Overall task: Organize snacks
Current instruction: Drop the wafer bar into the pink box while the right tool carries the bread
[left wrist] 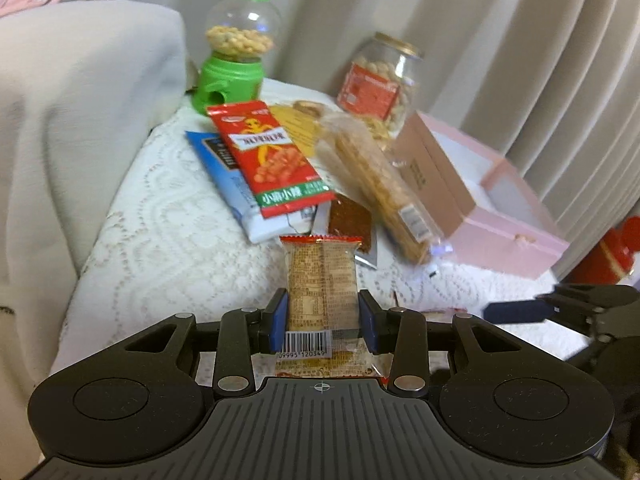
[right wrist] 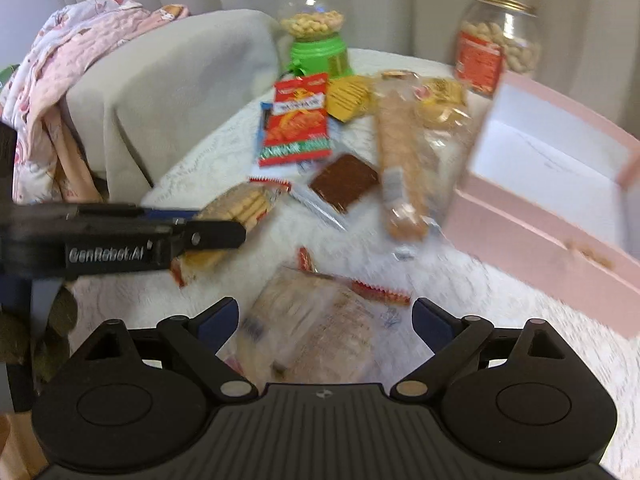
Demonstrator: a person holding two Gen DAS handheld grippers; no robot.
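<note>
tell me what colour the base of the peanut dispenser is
Bright green, matching its lid; the peanut dispenser shows best in the left wrist view.

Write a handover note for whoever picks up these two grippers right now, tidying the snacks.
Left gripper: shut on a cracker packet, lifted off the lace cloth.
Right gripper: jaws open, nothing gripped, hovering over a clear biscuit pack.
Pink box: open at the right, appears empty.
Still loose on the cloth: red peanut packet, brown wafer pack, long cracker sleeve, yellow packets.
Done: nothing boxed yet. Left: probably load packets into the box.
</note>
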